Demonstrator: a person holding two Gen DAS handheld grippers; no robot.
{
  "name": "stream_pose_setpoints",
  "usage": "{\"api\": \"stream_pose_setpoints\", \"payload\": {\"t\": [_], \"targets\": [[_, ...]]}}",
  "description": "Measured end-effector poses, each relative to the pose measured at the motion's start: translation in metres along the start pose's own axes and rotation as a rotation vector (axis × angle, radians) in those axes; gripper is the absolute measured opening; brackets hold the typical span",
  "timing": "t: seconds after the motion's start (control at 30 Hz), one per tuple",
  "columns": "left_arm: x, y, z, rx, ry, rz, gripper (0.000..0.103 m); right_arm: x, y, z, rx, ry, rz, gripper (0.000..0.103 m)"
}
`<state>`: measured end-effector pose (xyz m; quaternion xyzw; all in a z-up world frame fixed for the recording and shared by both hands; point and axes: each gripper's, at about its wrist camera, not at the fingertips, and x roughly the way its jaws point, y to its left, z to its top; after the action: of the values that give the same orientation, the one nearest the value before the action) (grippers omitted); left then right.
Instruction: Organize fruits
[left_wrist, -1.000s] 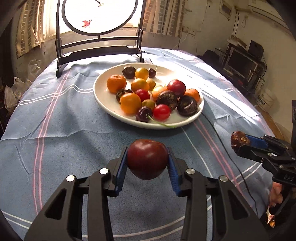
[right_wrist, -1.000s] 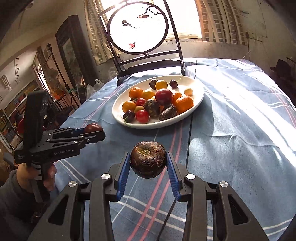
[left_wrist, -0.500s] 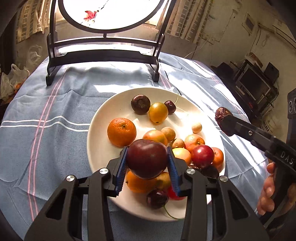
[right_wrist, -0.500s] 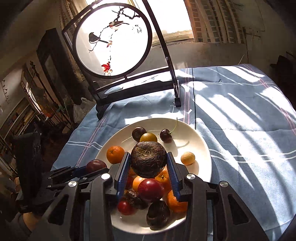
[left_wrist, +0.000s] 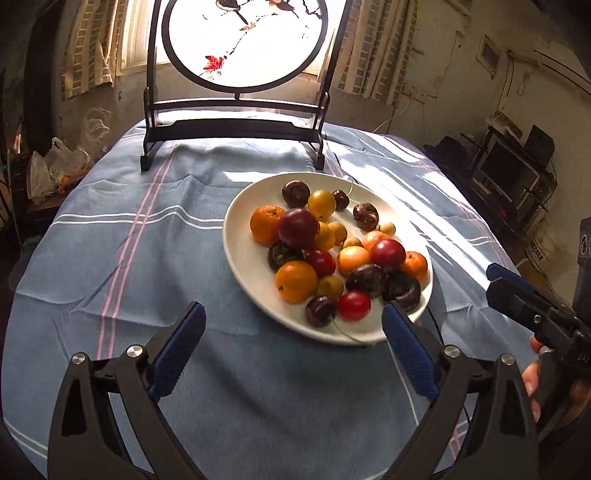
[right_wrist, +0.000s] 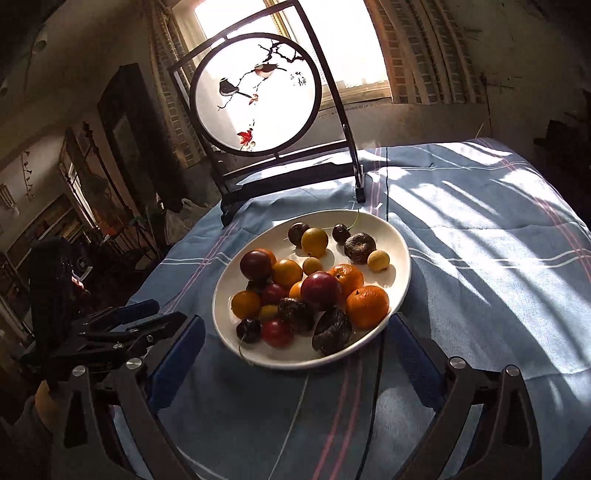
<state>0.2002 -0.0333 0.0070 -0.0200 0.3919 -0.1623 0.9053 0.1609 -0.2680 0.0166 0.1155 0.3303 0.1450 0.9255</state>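
We see the left gripper (left_wrist: 291, 323) with its blue-padded jaws spread wide and nothing between them, hovering over the blue striped tablecloth (left_wrist: 147, 258) just in front of the white plate (left_wrist: 243, 258). The right gripper (right_wrist: 295, 332) likewise has its jaws wide apart and empty, its pads flanking the near rim of the plate in its own view. In the left wrist view the right gripper also shows at the right edge, held by a hand (left_wrist: 532, 376).

On the plate we find the fruit heaped mostly toward its near half. A dark red plum (left_wrist: 298, 227) sits on top of the pile, leaning against a mandarin (left_wrist: 266, 224). Toward the back of the plate lies a wrinkled dark brown fruit (left_wrist: 365, 216) on bare white surface, close to a small pale yellow fruit (left_wrist: 388, 229) and a dark cherry (left_wrist: 340, 199). Another dark round fruit (left_wrist: 295, 193) touches a yellow one (left_wrist: 321, 204) at the far rim. Nearer the jaws are an orange (left_wrist: 295, 281), a second red plum (left_wrist: 388, 254), a red cherry tomato (left_wrist: 354, 305), and two dark shrivelled fruits (left_wrist: 402, 290) at the right rim.

Beyond the plate stands a round painted screen (right_wrist: 255, 107) in a dark frame, showing birds on a branch, backlit by the window (right_wrist: 291, 40).
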Motion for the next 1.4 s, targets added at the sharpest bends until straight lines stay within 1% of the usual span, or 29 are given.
{"api": "stream_pose_setpoints", "payload": {"t": [0.03, 0.13, 0.27, 0.37, 0.47, 0.53, 0.6, 0.67, 0.73, 0.83, 1.0, 1.07, 1.13, 1.23, 1.4], "targets": [[-0.016, -0.003, -0.013, 0.008, -0.019, 0.009, 0.098, -0.015, 0.004, -0.011, -0.02, -0.01, -0.001, 0.1], [-0.063, -0.006, -0.05, 0.021, -0.083, 0.001, 0.098, -0.058, 0.009, -0.039, -0.053, -0.054, -0.028, 0.1], [-0.116, -0.001, -0.08, -0.003, -0.158, 0.02, 0.098, -0.107, -0.006, -0.062, -0.026, -0.097, -0.072, 0.1], [-0.143, 0.005, -0.096, -0.015, -0.187, 0.068, 0.098, -0.137, -0.019, -0.073, 0.003, -0.116, -0.125, 0.1], [-0.158, 0.009, -0.108, -0.005, -0.212, 0.152, 0.098, -0.16, -0.027, -0.084, 0.003, -0.133, -0.177, 0.1], [-0.163, 0.012, -0.113, -0.016, -0.208, 0.189, 0.098, -0.169, -0.032, -0.091, 0.012, -0.134, -0.198, 0.1], [-0.166, 0.014, -0.118, -0.03, -0.195, 0.181, 0.098, -0.174, -0.033, -0.096, 0.026, -0.129, -0.2, 0.1], [-0.168, 0.014, -0.12, -0.034, -0.187, 0.195, 0.098, -0.176, -0.031, -0.099, 0.027, -0.125, -0.194, 0.1], [-0.171, 0.01, -0.121, -0.019, -0.184, 0.218, 0.098, -0.179, -0.026, -0.102, 0.017, -0.126, -0.193, 0.1], [-0.175, 0.003, -0.122, 0.015, -0.201, 0.253, 0.098, -0.182, -0.015, -0.101, -0.005, -0.131, -0.184, 0.1], [-0.176, 0.002, -0.121, 0.014, -0.196, 0.27, 0.098, -0.187, -0.005, -0.101, -0.022, -0.14, -0.175, 0.1], [-0.176, 0.006, -0.12, 0.002, -0.199, 0.291, 0.098, -0.188, -0.004, -0.102, -0.033, -0.142, -0.179, 0.1], [-0.175, 0.009, -0.119, -0.01, -0.199, 0.309, 0.098, -0.188, -0.005, -0.103, -0.032, -0.139, -0.187, 0.1], [-0.174, 0.013, -0.119, -0.023, -0.189, 0.306, 0.098, -0.186, -0.01, -0.104, -0.013, -0.128, -0.187, 0.1], [-0.174, 0.011, -0.119, -0.007, -0.191, 0.328, 0.098, -0.185, -0.016, -0.108, 0.012, -0.119, -0.189, 0.1]]}}
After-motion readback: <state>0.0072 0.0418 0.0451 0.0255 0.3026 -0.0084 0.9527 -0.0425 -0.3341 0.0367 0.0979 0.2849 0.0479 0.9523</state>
